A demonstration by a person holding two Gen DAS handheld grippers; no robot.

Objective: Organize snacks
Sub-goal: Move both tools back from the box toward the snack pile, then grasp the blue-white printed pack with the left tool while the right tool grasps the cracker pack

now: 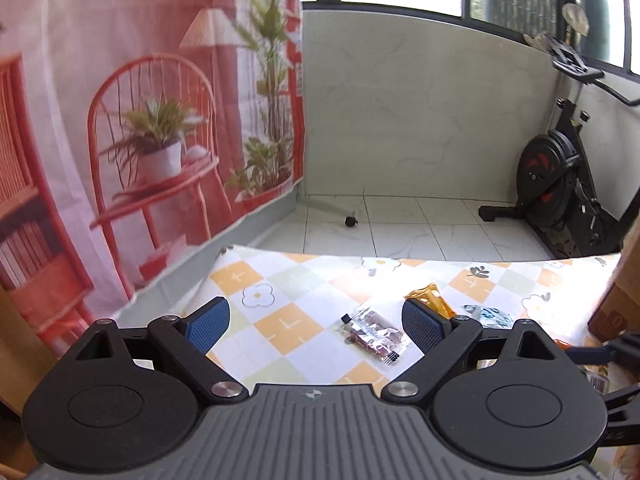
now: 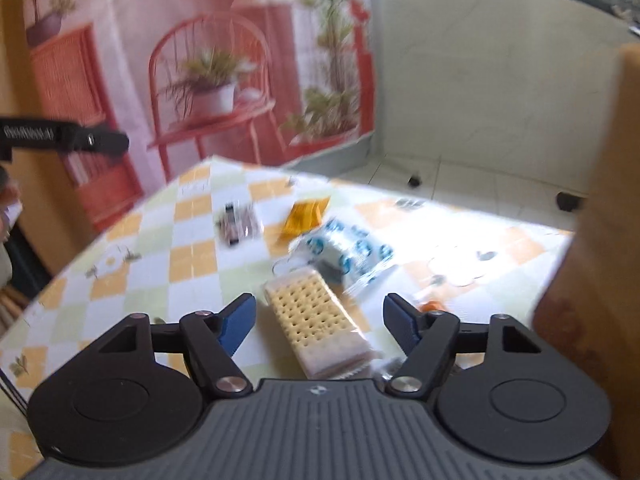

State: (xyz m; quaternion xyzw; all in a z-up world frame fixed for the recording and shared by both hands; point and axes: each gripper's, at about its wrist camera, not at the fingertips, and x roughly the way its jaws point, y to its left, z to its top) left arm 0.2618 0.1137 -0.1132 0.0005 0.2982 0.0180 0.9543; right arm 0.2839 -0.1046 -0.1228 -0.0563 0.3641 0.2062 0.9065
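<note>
The checkered surface carries the snacks, beside a cardboard box. The right gripper hangs over a cracker pack with fingers spread, not touching it. The left gripper, fingers released, hovers near a dark clear packet. Farther off lie a blue-white packet and an orange packet.

We hold the left gripper tilted downward, its blue-padded fingers spread wide with nothing clamped. Our right gripper also angles down, fingers parted and pressing on nothing.
</note>
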